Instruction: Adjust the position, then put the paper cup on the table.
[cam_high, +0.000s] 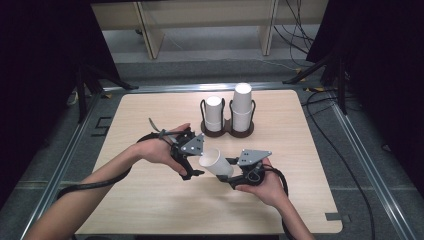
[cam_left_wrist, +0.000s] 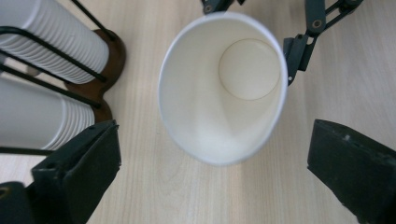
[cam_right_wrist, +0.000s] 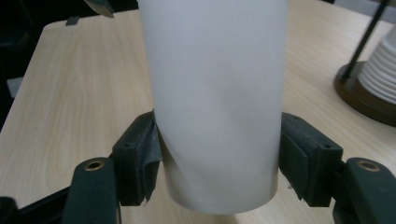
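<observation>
Here the right gripper has its jaws clamped on the base end of a white paper cup, denting its wall. The cup lies tilted above the worktop, its open mouth turned toward the left gripper. That gripper's jaws stand wide apart, clear of the rim on either side, gripping nothing.

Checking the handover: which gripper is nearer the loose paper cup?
Right. The right gripper is clamped on the paper cup near its base; the left gripper stands open at the cup's mouth, not touching it.
</observation>
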